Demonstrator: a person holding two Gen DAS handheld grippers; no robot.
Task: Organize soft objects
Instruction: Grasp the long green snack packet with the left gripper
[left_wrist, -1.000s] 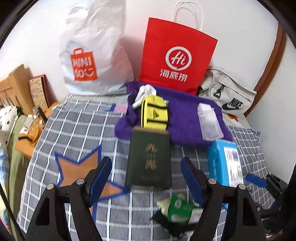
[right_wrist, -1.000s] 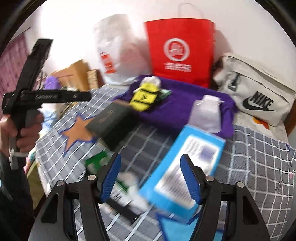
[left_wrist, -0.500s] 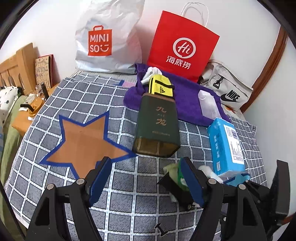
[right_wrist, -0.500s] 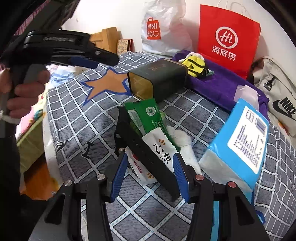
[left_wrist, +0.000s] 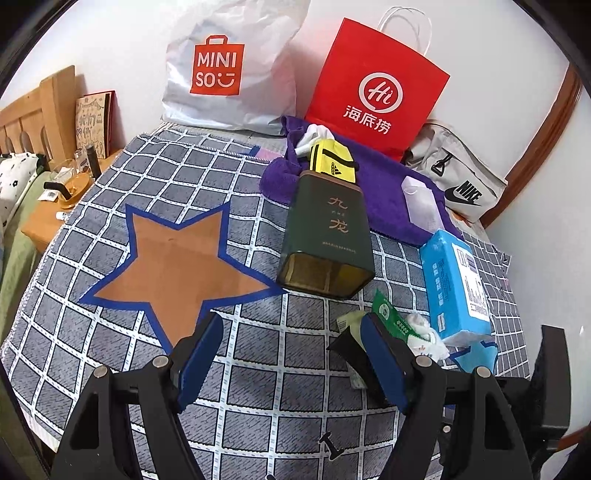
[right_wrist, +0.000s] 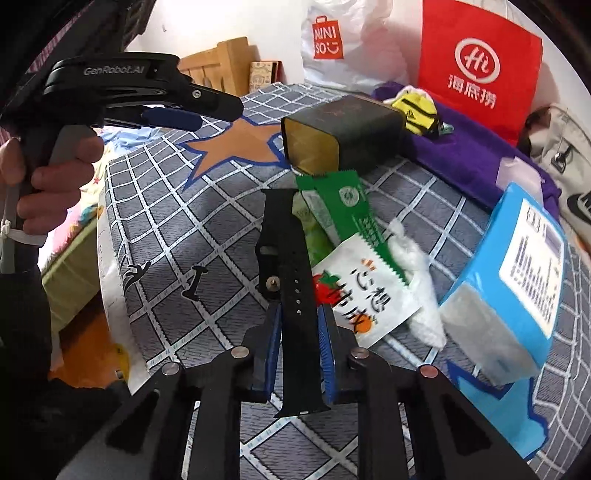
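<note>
While the right gripper (right_wrist: 298, 343) pinches the black watch strap (right_wrist: 291, 266) across its width at six o'clock of the right wrist view, the left gripper (left_wrist: 291, 363) hangs with jaws wide over the checked cloth (left_wrist: 258, 369). Strap looks light, rubbery and floppy, so its free end toward the green sachet (right_wrist: 343, 206) at twelve will likely droop; a mid-length hold seems safer

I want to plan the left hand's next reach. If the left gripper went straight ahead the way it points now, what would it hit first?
Most likely the dark green tin, lying on its side with its open end facing the open left gripper. Only bare checked cloth lies between them. Depth is uncertain; aimed lower, it would meet the cloth first.
</note>
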